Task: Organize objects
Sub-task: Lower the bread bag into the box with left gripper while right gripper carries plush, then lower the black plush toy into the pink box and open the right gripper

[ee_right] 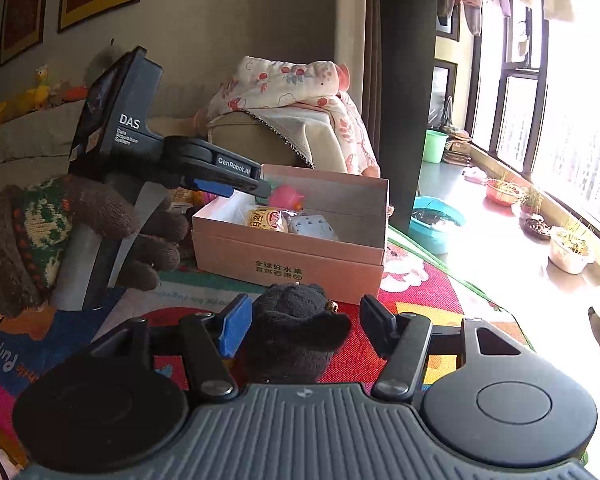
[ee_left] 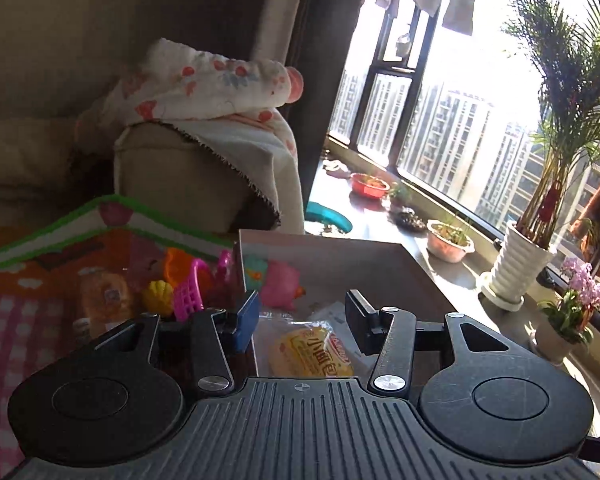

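Note:
An open cardboard box (ee_right: 292,268) stands on a colourful play mat (ee_right: 432,292). In it lie a yellow bread packet (ee_left: 310,354), a pink toy (ee_left: 280,284) and a pale blue dotted piece (ee_right: 314,226). My left gripper (ee_left: 302,320) hovers over the box's near-left corner, open, with the bread packet lying below its fingers. The right wrist view shows it (ee_right: 266,189) held by a gloved hand (ee_right: 100,216). My right gripper (ee_right: 306,328) is low over the mat in front of the box. A dark brown plush toy (ee_right: 296,328) sits between its fingers, against the blue pad, with a small gap at the black one.
Loose toys lie on the mat left of the box: a yellow shell (ee_left: 158,298), a pink basket (ee_left: 190,294), an orange bottle (ee_left: 104,300). Behind stands a sofa arm (ee_left: 180,176) under a floral blanket. Plant pots (ee_left: 518,264) and a teal basin (ee_right: 436,224) line the window side.

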Tool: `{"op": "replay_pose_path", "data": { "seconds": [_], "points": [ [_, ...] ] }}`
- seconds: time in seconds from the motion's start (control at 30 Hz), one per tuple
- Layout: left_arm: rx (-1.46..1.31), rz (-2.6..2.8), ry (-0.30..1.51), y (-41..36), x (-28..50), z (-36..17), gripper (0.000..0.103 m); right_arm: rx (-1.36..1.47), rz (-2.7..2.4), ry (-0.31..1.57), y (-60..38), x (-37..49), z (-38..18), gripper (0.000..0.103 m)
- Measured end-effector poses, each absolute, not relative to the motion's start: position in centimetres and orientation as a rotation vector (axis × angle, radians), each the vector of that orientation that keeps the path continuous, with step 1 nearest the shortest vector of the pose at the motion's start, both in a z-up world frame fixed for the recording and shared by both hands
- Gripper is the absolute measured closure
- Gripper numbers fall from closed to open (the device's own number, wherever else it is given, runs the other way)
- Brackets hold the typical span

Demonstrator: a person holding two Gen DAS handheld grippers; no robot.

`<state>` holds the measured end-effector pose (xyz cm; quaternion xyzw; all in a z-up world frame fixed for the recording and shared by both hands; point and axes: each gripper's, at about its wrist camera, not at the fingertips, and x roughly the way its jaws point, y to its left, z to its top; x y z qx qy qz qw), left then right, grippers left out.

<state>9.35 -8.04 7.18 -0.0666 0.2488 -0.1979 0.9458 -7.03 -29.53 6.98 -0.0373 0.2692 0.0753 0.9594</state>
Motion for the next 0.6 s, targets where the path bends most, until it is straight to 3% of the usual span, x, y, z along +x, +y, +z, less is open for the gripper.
{"op": "replay_pose_path", "data": {
  "seconds": [0.07,0.2,0.27,0.33,0.4,0.6],
  "points": [
    [-0.166,-0.403,0.485,-6.3,7.8,8.5,0.051,-0.092,0.154,0.550,-29.2,-6.8,6.6,0.041],
    [-0.182,-0.443,0.532,-4.0,4.6,8.4,0.051,-0.134,0.156,0.590,-28.6,-5.3,5.2,0.025],
    [-0.177,-0.457,0.568,-3.3,3.2,7.4,0.051,-0.136,0.166,0.617,-28.4,-4.5,4.5,0.023],
    [-0.170,-0.468,0.609,-2.8,2.2,6.1,0.051,-0.114,0.198,0.668,-28.3,-3.6,4.1,0.023],
    [-0.162,-0.473,0.643,-2.4,1.4,4.8,0.051,-0.115,0.217,0.704,-27.8,-2.9,4.2,0.036],
    [-0.204,-0.437,0.709,-0.6,0.8,2.0,0.051,-0.044,0.219,0.596,-28.6,-0.3,10.8,0.039]
  ]
}}
